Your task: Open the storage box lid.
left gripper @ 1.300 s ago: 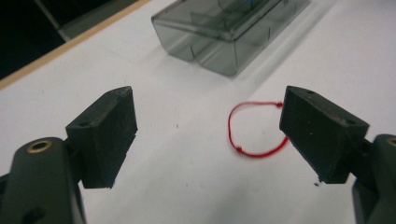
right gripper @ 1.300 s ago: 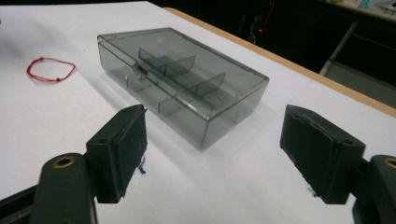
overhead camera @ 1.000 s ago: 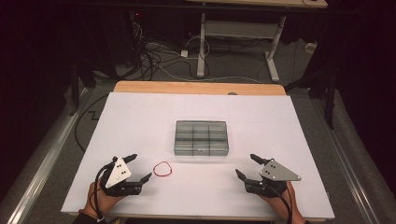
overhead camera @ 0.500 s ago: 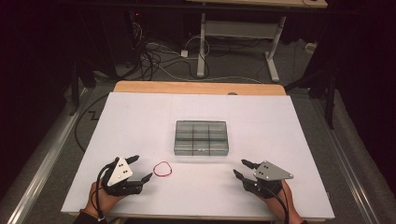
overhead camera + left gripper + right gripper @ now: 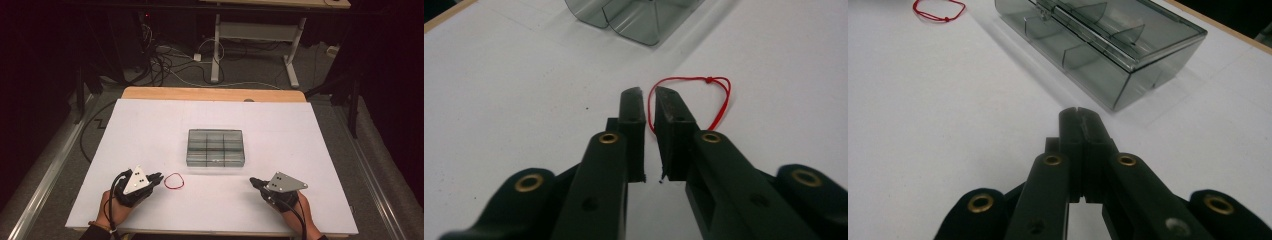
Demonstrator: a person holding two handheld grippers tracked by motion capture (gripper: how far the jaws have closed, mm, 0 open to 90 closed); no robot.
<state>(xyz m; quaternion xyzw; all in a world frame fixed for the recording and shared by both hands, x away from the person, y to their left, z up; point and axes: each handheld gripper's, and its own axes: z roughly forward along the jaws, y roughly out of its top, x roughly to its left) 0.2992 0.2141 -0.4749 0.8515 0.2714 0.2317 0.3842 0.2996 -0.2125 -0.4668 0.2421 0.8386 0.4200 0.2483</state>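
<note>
A red string loop lies on the white table, just ahead of the left gripper, whose jaws have just closed to a slit, empty. The right gripper has just clenched on nothing, with bare table around it, near the unmarked clear compartment box.

- Red string loop: thin, knotted, lying flat, just beside the smoky clear box's near left corner
- Smoky clear box: lidded, divided into compartments, closed
</note>
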